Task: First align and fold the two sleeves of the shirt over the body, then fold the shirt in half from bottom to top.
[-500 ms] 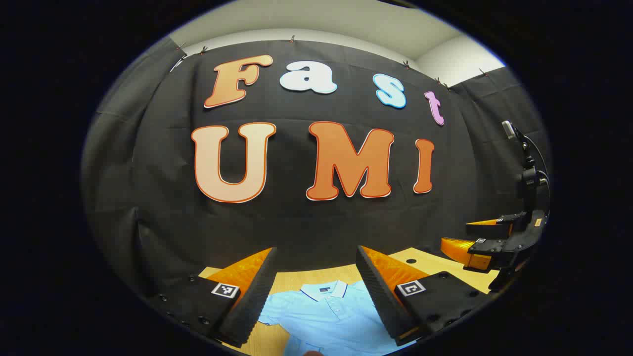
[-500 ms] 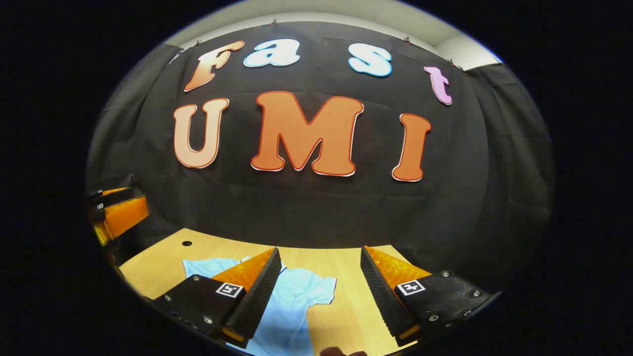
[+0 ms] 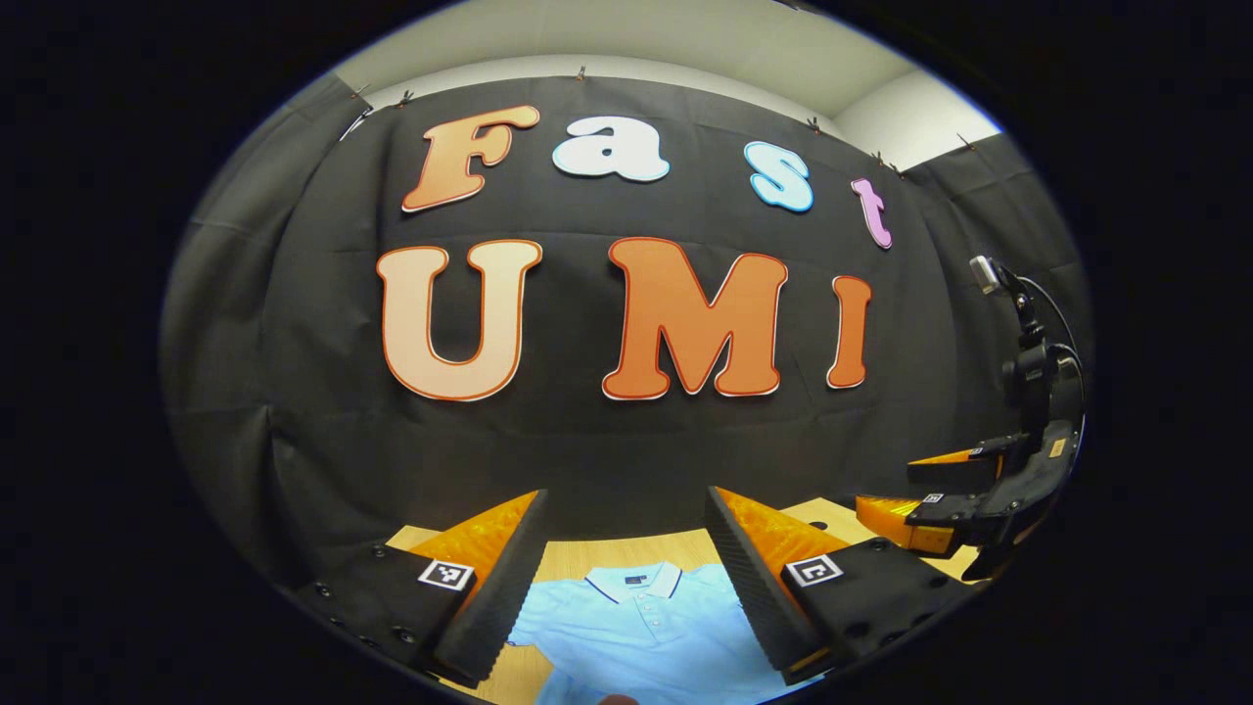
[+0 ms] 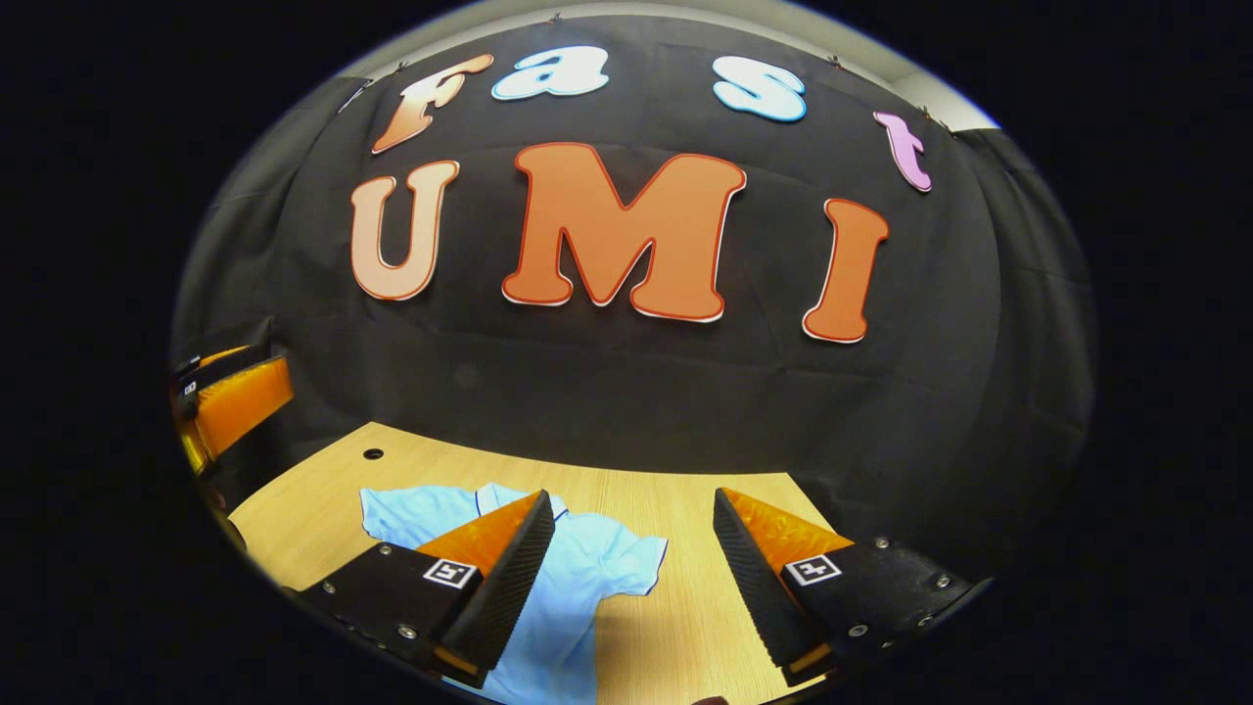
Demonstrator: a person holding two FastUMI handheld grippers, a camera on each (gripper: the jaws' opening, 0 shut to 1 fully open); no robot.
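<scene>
The wooden table [image 4: 675, 509] carries a light-blue shirt [image 4: 578, 587], lying flat, collar [image 3: 641, 580] toward the wall.

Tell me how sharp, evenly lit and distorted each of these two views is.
Left gripper view: sharp on the shirt and collar; even light, no glare; fisheye bows the wall cloth, and the other tool sits squeezed at the right edge. Right gripper view: also crisp, with soft shadows; the table edge curves, and the shirt's sleeve lies flat in clear focus.
</scene>
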